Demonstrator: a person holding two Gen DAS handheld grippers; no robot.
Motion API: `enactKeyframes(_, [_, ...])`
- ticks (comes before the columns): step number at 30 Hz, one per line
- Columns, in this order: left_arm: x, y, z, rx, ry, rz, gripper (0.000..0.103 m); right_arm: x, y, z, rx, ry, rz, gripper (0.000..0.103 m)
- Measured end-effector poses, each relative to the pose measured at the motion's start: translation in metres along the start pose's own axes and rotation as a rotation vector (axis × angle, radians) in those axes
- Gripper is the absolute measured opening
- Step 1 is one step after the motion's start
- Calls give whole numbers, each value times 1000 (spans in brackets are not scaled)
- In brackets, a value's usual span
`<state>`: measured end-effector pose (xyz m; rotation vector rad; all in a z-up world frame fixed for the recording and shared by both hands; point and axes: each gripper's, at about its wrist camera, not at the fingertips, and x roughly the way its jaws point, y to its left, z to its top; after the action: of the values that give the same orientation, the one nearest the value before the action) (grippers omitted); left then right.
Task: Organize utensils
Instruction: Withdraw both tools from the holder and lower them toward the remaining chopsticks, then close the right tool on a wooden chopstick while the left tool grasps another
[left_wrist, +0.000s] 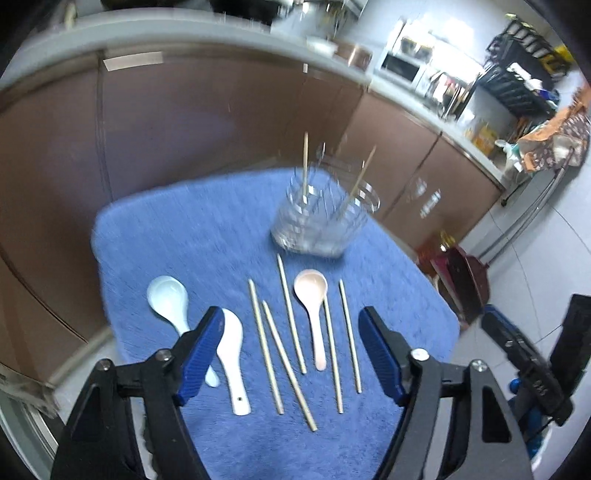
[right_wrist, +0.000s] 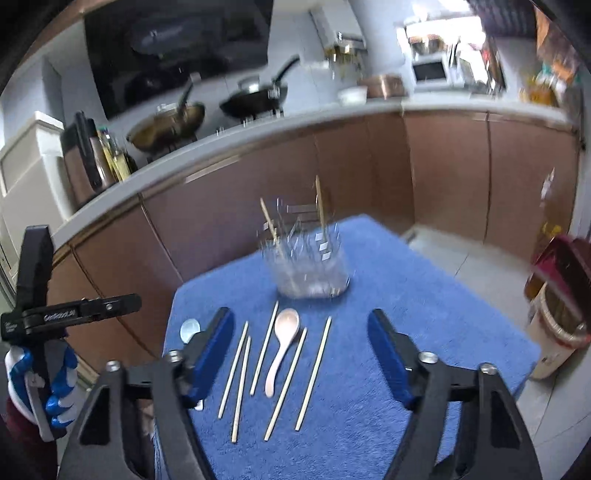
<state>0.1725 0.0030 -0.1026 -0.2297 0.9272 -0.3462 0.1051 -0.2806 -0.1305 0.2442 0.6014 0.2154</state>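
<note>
1. Kitchen background: brown cabinets (right_wrist: 332, 166), pans on the stove (right_wrist: 255, 99), microwave (right_wrist: 430, 70) at 1 o'clock.
2. Desk carries a blue towel (left_wrist: 184, 240); all utensils lie on it.
3. Clear holder (left_wrist: 321, 218) at 12 o'clock of the utensil row, two chopsticks standing in it; blurred.
4. Loose chopsticks (left_wrist: 264, 345) lie side by side, roughly parallel, five counted in each view.
5. Pink spoon (left_wrist: 314, 302) among them, bowl toward the holder.
6. White spoon (left_wrist: 232, 354) and pale blue spoon (left_wrist: 170, 302) at 9 o'clock of the chopsticks.
7. Left gripper (left_wrist: 291, 358): released, nothing between the pads, above the row.
8. Right gripper (right_wrist: 299, 362): released, empty, also above the row.
9. Gloved hand (right_wrist: 40, 384) visible at 8 o'clock in the right view.
</note>
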Motion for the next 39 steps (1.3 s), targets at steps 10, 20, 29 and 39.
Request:
enactKeyframes(10, [115,18,8,-126,329,-80,27,104,-22,-10,48,300,65,36])
enactKeyframes(20, [180,23,9,-157,436,10,16,167,-18,-11,2,450,78,35])
enactKeyframes(29, [204,26,6,-156,457,65,14,188,-23,-16,-5,492,82,35])
enactKeyframes(39, [221,29,4,-180,484,83,10,210,-26,-16,13,546,106,19])
